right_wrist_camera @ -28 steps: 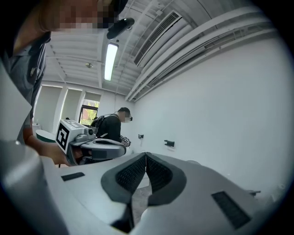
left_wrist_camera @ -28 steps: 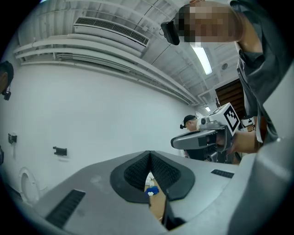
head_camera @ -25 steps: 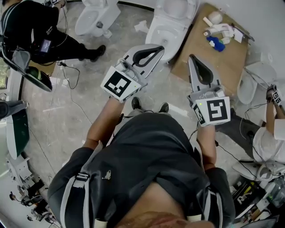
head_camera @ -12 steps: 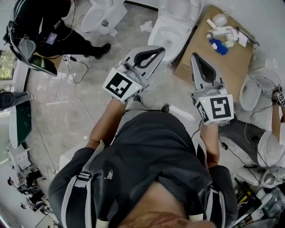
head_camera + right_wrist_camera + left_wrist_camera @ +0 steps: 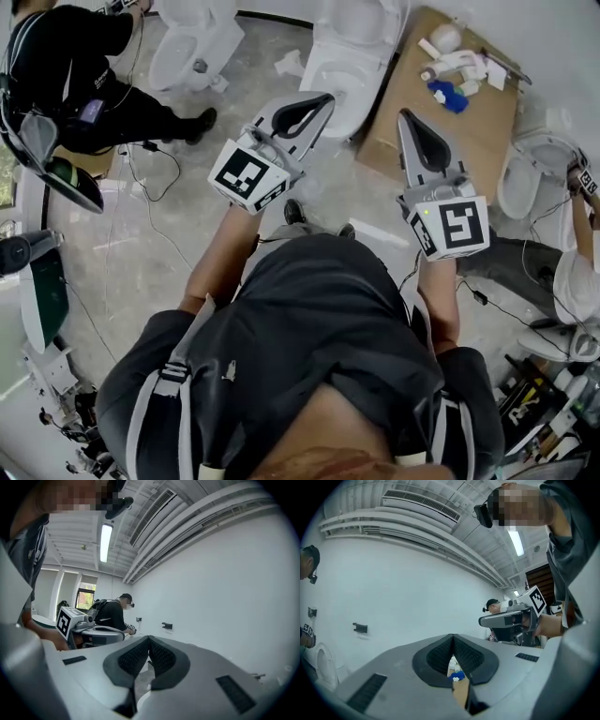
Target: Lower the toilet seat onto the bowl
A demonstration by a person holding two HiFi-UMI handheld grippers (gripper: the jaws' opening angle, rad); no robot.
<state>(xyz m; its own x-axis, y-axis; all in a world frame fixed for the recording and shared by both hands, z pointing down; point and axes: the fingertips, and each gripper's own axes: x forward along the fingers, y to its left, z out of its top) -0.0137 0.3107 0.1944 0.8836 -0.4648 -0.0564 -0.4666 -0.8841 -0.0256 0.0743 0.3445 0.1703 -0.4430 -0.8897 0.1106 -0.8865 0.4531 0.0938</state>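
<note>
A white toilet [image 5: 349,58] stands at the top middle of the head view; its bowl faces me, and I cannot tell how the seat stands. My left gripper [image 5: 328,96] is held level in the air just before the bowl's front rim, with its jaws shut and nothing in them. My right gripper [image 5: 402,116] hovers to the right of the bowl, over the edge of a cardboard sheet [image 5: 441,122], also shut and empty. In the left gripper view the dark pads [image 5: 440,656] meet at the tip. The right gripper view shows its pads [image 5: 133,658] closed the same way.
Bottles and a blue thing [image 5: 447,94] lie on the cardboard. A second toilet [image 5: 187,42] stands at top left beside a person in black [image 5: 84,75]. Another toilet [image 5: 525,178] and a person [image 5: 577,272] are at the right. Cables trail over the floor [image 5: 150,234].
Both grippers have drifted a little across the floor with the person, and the head view has swayed. Both pairs of jaws stay shut and empty.
</note>
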